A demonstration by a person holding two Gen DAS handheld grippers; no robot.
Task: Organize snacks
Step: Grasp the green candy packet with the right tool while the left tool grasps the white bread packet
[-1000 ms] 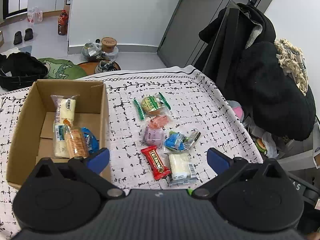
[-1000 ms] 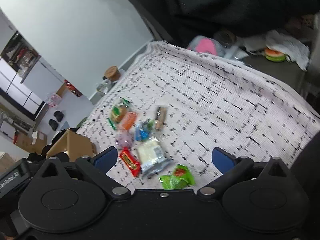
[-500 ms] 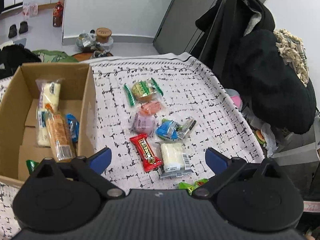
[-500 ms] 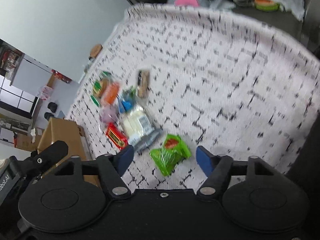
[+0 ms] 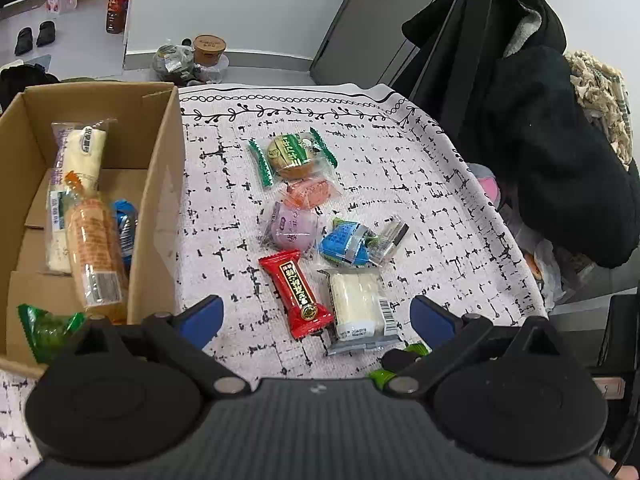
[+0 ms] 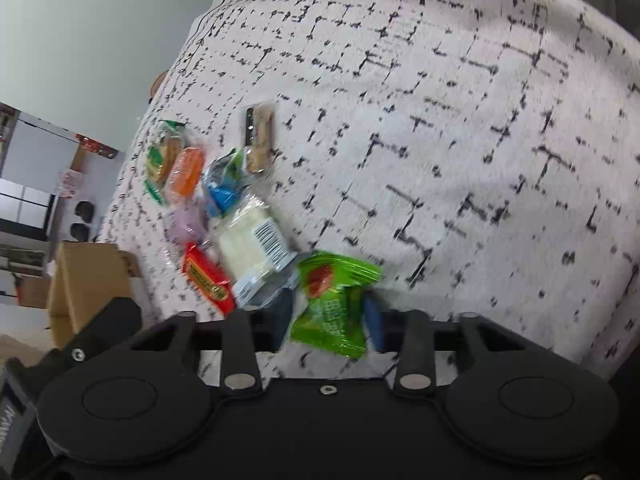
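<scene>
Two claws, right claw [image 6: 329, 316] pinching green packet [image 6: 334, 304], left claw [image 5: 316, 316] wide, box [image 5: 160, 208] visible only there.

Table under a white cloth [image 5: 420, 184] with black dash grid and a vine border at the far edge. Behind it: white wall [image 5: 240, 4], grey door [image 5: 360, 20], pale floor [image 5: 76, 40]. Black coats [image 5: 552, 128] hang at the right (rack mostly hidden). On the floor: brown bottle [image 5: 116, 8], slippers [image 5: 34, 34], a lidded tub [image 5: 209, 48]. Even indoor light.
</scene>
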